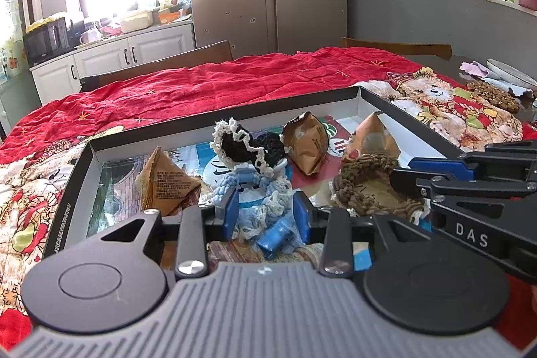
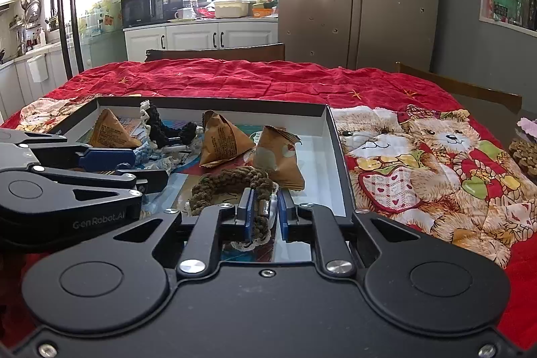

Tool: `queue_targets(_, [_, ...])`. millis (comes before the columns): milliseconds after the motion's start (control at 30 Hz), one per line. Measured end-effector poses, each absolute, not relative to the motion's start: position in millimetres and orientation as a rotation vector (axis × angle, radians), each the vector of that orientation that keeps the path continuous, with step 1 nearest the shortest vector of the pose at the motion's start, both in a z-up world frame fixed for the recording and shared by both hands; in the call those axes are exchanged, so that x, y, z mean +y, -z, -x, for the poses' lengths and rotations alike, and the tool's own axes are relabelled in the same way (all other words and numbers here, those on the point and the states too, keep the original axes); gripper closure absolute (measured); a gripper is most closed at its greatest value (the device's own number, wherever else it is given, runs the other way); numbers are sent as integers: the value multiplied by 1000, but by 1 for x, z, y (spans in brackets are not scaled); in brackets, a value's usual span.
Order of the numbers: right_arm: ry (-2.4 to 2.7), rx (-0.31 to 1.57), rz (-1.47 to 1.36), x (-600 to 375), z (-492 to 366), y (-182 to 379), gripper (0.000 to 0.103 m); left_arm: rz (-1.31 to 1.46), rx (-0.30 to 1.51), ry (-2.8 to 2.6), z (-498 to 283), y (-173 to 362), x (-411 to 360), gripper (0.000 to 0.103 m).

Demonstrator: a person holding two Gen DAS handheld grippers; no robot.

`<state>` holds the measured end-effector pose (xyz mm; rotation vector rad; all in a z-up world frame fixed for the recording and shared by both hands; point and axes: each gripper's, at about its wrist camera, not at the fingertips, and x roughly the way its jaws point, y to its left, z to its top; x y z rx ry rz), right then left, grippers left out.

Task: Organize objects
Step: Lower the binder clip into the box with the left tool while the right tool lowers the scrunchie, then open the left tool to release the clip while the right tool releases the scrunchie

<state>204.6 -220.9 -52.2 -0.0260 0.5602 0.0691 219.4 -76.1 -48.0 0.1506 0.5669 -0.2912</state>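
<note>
On the red tablecloth [image 2: 235,79] most items already lie in the tray [image 2: 335,136], left gripper [image 1: 266,213] jaws loosely released around the blue crochet piece [image 1: 273,235], right gripper [image 2: 265,213], three o'clock, barely parted around the brown crochet piece [image 2: 231,180].

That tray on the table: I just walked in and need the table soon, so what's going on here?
A person is sorting things in the tray with a gripper in each hand. The left gripper has its jaws around a blue crocheted piece; the right gripper straddles a brown crocheted piece with narrow jaws. Neither is lifted. Three paper packets and a black crocheted piece also lie in the tray.
</note>
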Motion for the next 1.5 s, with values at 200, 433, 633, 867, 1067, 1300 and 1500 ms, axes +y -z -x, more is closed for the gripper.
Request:
queue_targets(200, [-70, 550, 32, -220, -204, 52, 85, -150, 567, 292, -219, 48, -76, 59])
queue_targets(433, [-63, 521, 25, -222, -201, 49, 67, -145, 560, 299, -217, 46, -77, 52])
queue_targets(633, [-69, 481, 12, -224, -195, 44, 59, -139, 543, 306, -214, 42, -77, 44])
queue_targets(867, [-70, 451, -1, -225, -191, 41, 55, -143, 524, 307, -209, 39, -78, 38])
queue_targets(1067, [-65, 430, -10, -228, -186, 36, 54, -137, 513, 307, -205, 36, -76, 35])
queue_targets(1300, [-72, 406, -13, -227, -177, 27, 51, -136, 494, 300, -198, 30, -74, 32])
queue_targets(1500, [-86, 402, -36, -230, -172, 20, 49, -130, 482, 296, -191, 24, -69, 27])
